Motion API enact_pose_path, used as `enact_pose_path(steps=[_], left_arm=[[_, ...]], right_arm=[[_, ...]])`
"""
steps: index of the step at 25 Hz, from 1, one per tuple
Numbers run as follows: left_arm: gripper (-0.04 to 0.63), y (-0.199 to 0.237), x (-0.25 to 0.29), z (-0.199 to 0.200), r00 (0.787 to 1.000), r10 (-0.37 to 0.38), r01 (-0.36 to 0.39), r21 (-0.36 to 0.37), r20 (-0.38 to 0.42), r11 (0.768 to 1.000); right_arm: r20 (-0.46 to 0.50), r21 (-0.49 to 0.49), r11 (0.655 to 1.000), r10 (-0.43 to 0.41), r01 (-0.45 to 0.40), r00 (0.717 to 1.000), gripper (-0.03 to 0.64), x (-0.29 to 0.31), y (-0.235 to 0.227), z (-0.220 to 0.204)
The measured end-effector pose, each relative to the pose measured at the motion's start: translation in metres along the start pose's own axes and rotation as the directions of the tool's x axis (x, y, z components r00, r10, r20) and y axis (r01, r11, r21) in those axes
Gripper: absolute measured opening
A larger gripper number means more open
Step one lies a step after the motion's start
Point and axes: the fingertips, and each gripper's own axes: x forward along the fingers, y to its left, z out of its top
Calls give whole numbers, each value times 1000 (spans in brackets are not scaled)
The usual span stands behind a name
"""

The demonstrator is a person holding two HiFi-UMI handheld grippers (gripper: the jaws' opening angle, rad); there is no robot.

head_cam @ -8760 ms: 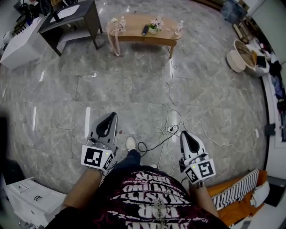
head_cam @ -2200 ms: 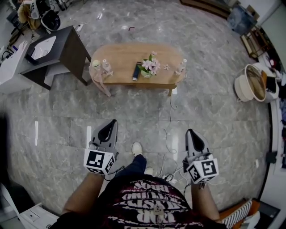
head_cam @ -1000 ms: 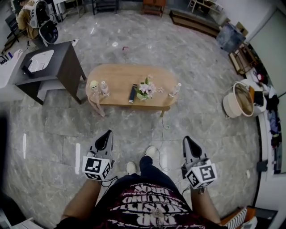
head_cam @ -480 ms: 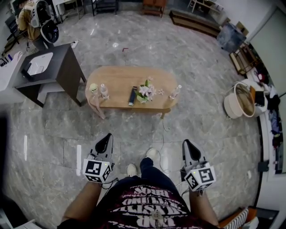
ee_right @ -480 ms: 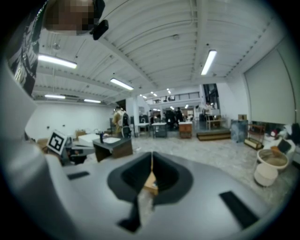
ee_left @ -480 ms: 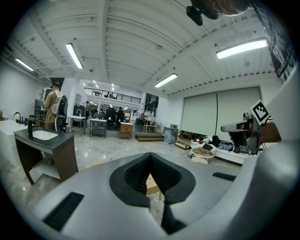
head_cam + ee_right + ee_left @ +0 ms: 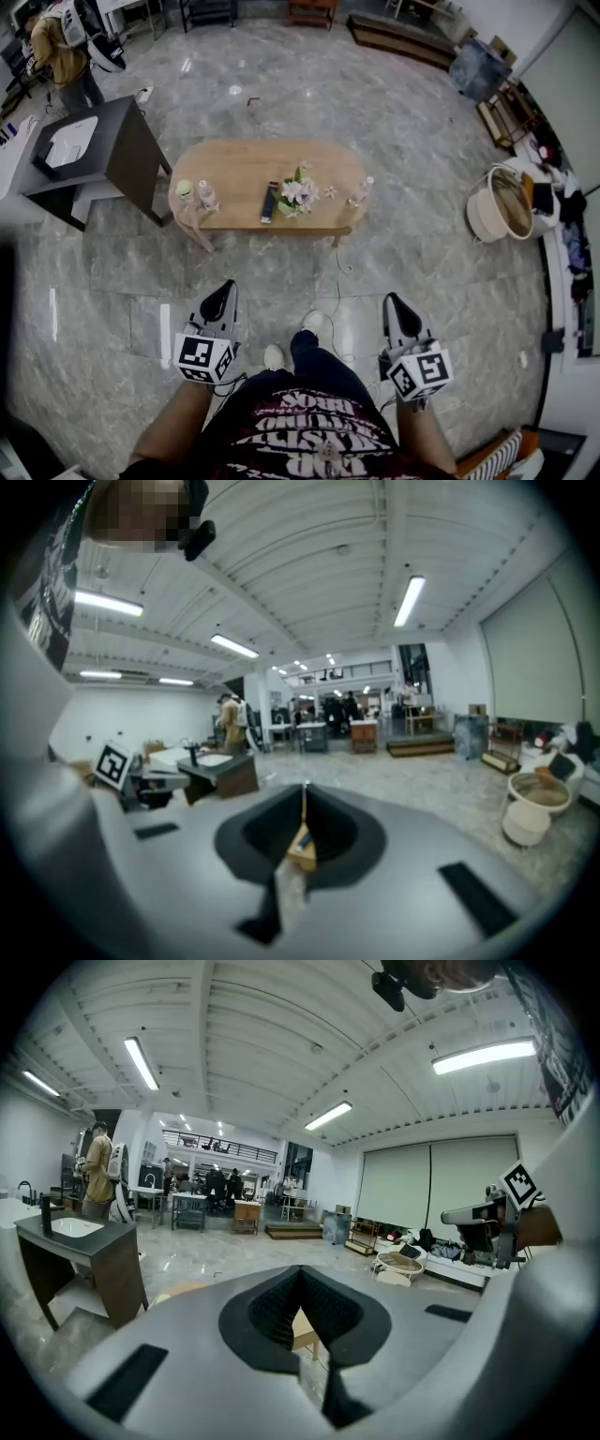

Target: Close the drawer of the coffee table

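We hold the left claw (image 7: 225,287) and the right claw (image 7: 391,301) shut tight, with nothing in them. Both are well apart from the coffee table (image 7: 253,173), which stands ahead of them across the floor (image 7: 281,272). We cannot make out its drawer.

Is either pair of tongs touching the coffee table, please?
No, left tongs and right tongs hang over the floor, short of the coffee table.

Head cam sits way up top, staring steeply down at the floor (image 7: 281,272), with the coffee table (image 7: 267,178) far off in the upper middle. Each gripper cam rides right behind its own jaws, facing nearly level across the room. All three catch that table and the dark desk (image 7: 103,155).
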Motion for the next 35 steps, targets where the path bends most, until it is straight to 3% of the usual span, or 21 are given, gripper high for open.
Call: enact_pose_path(steps=[16,23,28,31,35], left_arm=[[24,-16,107,11,998,9,-8,18,-64,1000],[24,-17,166,46,998,67,-66,27,-18,997],[23,-10,189,64,991,128,-128,1,28,992],[23,-4,195,52,989,145,-145,8,1,989],[23,12,203,2,982,154,-153,25,-109,988]], right_arm=[[-38,44,999,34,-33,999,35,77,-83,-3],[-27,33,992,119,-118,993,35,137,-126,16],[-17,-30,980,195,-195,981,35,173,-142,35],[-34,-54,974,217,-219,975,35,192,-148,33],[-102,-46,971,227,-233,968,35,213,-158,3]])
